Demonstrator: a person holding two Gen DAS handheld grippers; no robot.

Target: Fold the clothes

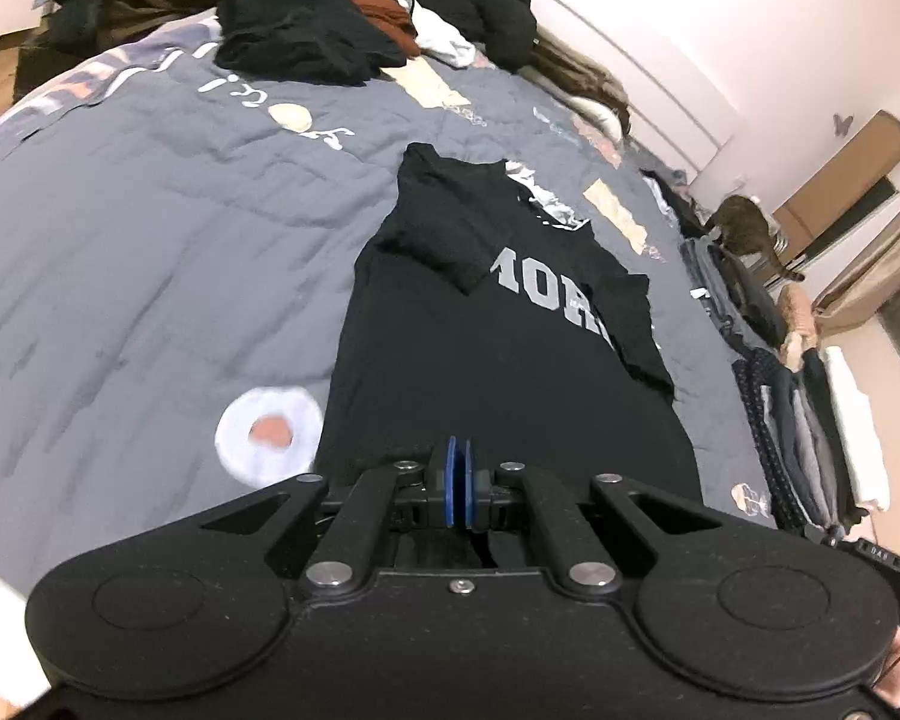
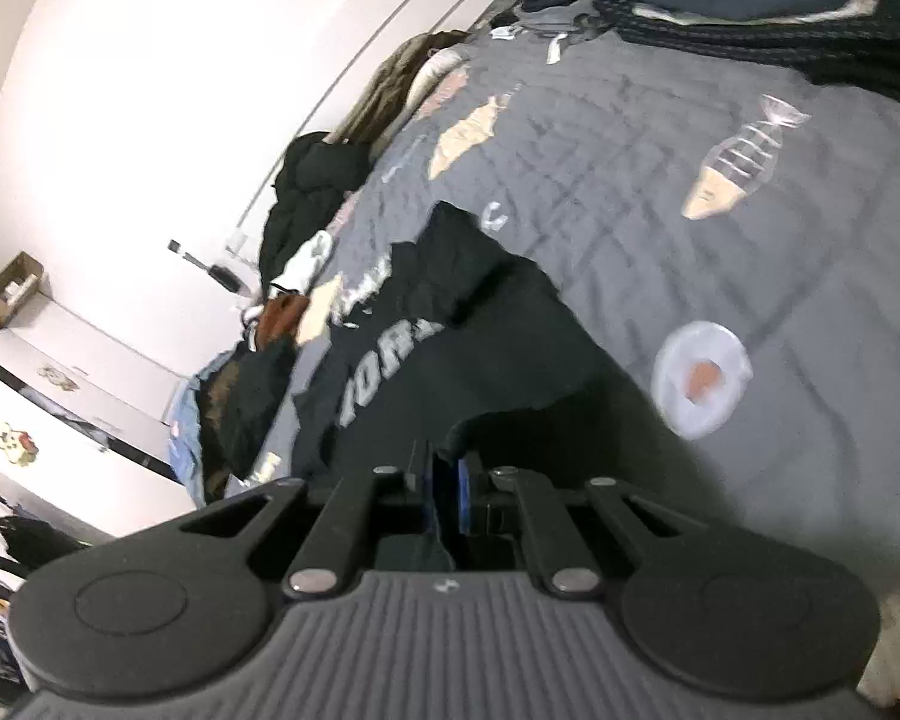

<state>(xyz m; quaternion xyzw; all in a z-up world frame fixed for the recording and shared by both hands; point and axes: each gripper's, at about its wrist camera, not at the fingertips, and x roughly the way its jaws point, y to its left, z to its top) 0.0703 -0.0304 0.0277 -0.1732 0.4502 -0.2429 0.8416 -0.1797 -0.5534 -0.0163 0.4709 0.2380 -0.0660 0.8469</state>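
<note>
On the grey quilt (image 1: 150,210) the black T-shirt (image 1: 498,372) lies lengthwise, collar away, both jaws clamping its hem.

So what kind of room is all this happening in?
Most likely a bedroom in a home. A bed with a grey quilt fills the view, a black T-shirt lies spread on it, loose clothes are heaped at the far end, and folded stacks line one edge.

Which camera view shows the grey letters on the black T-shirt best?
The left wrist view: the grey letters on the black T-shirt are sharp and nearly upright. The right wrist view shows them blurred and tilted.
</note>
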